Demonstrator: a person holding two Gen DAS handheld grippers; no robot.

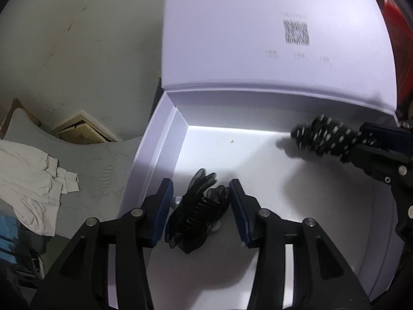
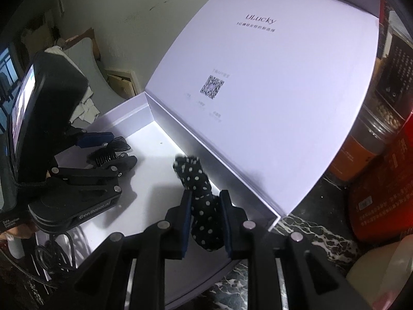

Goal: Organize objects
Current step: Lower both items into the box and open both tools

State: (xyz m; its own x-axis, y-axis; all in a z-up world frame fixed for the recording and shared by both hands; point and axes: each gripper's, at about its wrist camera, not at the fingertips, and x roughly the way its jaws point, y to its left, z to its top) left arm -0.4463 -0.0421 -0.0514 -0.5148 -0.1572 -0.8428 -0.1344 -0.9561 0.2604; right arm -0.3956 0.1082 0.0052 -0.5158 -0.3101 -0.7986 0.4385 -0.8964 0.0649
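A white box (image 1: 155, 155) stands open with its lid (image 1: 258, 38) raised behind. My left gripper (image 1: 201, 206) is open inside the box, its jaws on either side of a black mesh hair clip (image 1: 198, 214) lying on the box floor. In the right wrist view the left gripper (image 2: 116, 149) and the clip (image 2: 105, 157) sit at the left. My right gripper (image 2: 205, 214) is shut on a black polka-dot fabric hair tie (image 2: 201, 196), held over the box floor near the back wall. It also shows in the left wrist view (image 1: 322, 137).
A crumpled white cloth (image 1: 33, 175) and a cardboard piece (image 1: 82, 129) lie left of the box. Orange and red jars (image 2: 374, 134) stand right of the box on a dark marble counter (image 2: 309, 235). The box lid (image 2: 258, 90) carries a QR code.
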